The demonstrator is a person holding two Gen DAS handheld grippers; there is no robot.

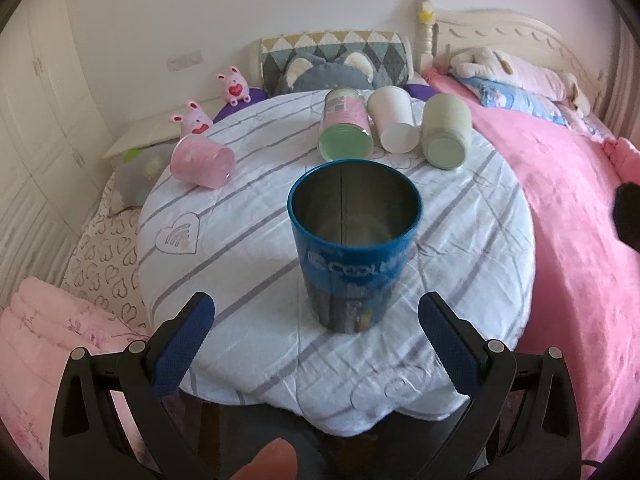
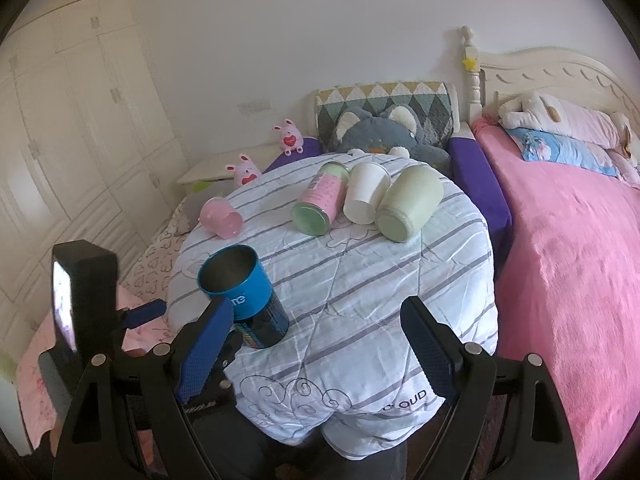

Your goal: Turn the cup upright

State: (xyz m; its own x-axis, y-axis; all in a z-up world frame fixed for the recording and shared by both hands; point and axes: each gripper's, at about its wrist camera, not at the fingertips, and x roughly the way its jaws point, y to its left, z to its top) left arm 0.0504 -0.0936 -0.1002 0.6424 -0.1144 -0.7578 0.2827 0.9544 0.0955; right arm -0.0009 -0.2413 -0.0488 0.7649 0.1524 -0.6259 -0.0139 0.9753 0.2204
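Item: your blue metal cup stands upright; four cups lie tipped; both grippers' jaws gape empty.

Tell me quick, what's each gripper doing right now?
Left gripper: open, empty, blue cup upright just ahead.
Right gripper: open, holding nothing.

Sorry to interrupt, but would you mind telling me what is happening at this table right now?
A person holds two grippers over a cloth-covered table. The blue cup stands upright, open end up, in front of the left gripper, whose jaws are open and clear of it. The right gripper is open and holds nothing. Four more cups lie on their sides: pink cup, green-lidded can, white cup, pale green cup.
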